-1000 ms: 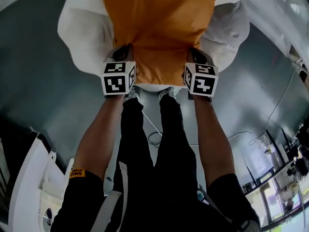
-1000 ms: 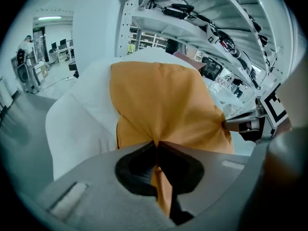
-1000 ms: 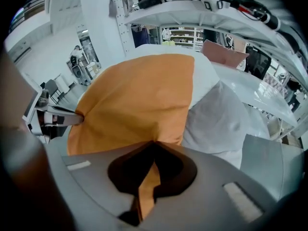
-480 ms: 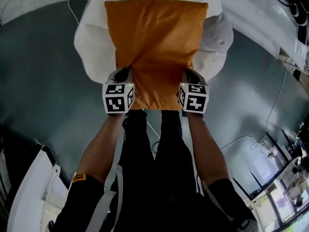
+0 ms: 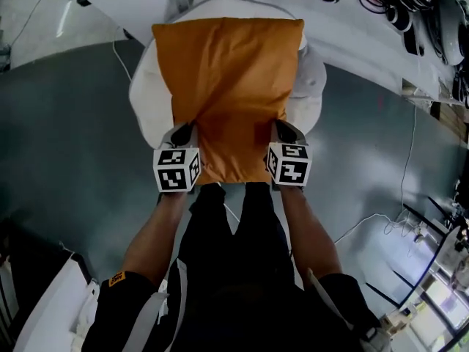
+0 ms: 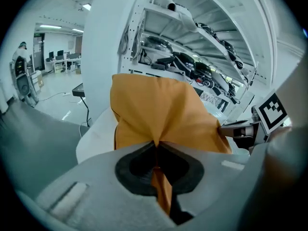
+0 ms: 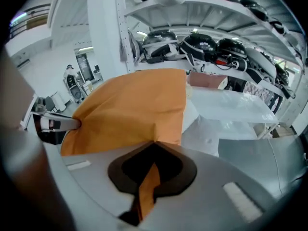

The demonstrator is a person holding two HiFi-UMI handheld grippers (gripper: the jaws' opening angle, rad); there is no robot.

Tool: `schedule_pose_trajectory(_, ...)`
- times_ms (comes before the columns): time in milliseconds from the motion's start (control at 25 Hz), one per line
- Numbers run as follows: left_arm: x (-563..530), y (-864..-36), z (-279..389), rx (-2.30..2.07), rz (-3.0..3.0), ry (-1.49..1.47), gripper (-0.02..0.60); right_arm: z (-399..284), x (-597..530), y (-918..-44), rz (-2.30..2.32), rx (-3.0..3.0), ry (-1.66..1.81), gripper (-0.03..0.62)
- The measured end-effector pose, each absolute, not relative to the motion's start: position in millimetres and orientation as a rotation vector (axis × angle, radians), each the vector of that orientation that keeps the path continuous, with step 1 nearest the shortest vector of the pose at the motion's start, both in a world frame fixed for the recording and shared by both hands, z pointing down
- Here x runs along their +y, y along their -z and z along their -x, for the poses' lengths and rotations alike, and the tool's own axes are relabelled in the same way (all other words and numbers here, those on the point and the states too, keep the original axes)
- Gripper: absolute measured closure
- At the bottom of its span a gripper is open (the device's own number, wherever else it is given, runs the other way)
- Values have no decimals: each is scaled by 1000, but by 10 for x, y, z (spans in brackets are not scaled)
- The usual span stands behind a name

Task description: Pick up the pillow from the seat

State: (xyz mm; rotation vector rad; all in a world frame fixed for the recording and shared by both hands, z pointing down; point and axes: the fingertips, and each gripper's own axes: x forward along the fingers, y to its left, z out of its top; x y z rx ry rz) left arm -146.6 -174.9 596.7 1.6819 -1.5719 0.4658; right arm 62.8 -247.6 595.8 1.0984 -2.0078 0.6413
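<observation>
The pillow (image 5: 227, 86), orange and rectangular, is held over the white seat (image 5: 314, 86) by both grippers, each clamped on one of its near corners. The left gripper (image 5: 185, 130) is closed on the near left corner. In the left gripper view a fold of orange fabric is pinched between the jaws, which are pressed together on it, and a strip of cloth is seen trailing back through the dark opening behind them. The right gripper (image 5: 283, 127) is closed in the same way on the near right corner, with a strip of fabric drawn between its jaws. The pillow is stretched between the two grippers, and in the head view most of the seat is covered by it. Whether its far edge is touching the seat cannot be told. The seat is set on a grey-green floor (image 5: 66, 145), and a white shelving rack (image 5: 366, 46) loaded with dark equipment is seen just behind it. A thin cable (image 5: 404, 182) is laid across the floor at the right.
</observation>
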Motion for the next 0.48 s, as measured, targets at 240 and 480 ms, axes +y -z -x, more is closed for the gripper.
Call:
schedule_pose_trajectory(240, -1528, -5309, 1394, -1562, -1767, -482, 575, -717, -2188, -5236, -1179, -2047, -614, 588)
schedule_pose_trajectory(480, -1262, -4790, 1199, -1565, -1813, -451, 575, -927, -1890, -4737, -1213, -2074, -626, 588)
